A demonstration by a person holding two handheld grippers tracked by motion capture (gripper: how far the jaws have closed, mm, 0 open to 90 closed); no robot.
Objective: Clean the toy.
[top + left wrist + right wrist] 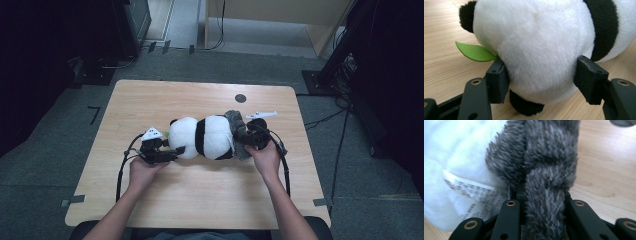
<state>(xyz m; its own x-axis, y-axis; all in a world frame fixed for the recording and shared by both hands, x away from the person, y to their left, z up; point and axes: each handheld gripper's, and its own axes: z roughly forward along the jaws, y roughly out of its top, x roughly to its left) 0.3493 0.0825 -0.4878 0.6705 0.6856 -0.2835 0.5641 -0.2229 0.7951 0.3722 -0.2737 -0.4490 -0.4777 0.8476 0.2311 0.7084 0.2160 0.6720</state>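
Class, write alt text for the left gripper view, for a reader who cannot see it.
A white and black plush panda lies on a wooden table, its round white end squeezed between the left gripper's two black jaws. A green felt leaf sticks out beside the near jaw.

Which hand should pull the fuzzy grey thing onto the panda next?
The right. Its gripper is already clamped on the fuzzy grey knitted band at the white and black plush panda's end, while the left gripper holds the panda's head steady.
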